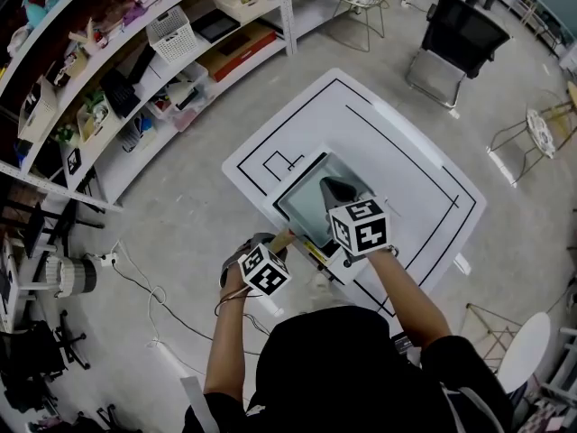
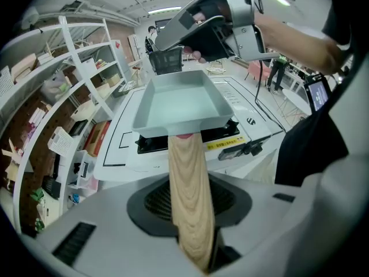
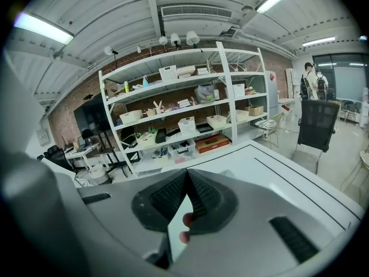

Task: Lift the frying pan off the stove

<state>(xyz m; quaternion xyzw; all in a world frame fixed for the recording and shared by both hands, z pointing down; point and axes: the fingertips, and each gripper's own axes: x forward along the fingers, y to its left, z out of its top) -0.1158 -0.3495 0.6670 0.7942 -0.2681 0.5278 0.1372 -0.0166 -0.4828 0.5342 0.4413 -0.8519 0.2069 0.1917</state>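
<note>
One square, pale frying pan (image 2: 181, 100) sits flat on the stove (image 2: 228, 136), and it is empty: nothing lies in its basin. Its wooden handle (image 2: 185, 154) is the long axis that matters. It runs from the near wall of the pan straight back into the left tool (image 2: 189, 203), whose jaws are closed narrowly on the wood, with the handle filling the gap between them. So the left hand has the pan. I judge the lift calls for a straight rise on that grip, keeping the handle level so the pan clears the black burner grate (image 2: 151, 144) without tipping. The right tool (image 3: 185, 180) has its tips pressed together on nothing and hangs above the pan's far side, apart from it. Stove and pan stand near one edge of the white surface (image 1: 388, 179).
</note>
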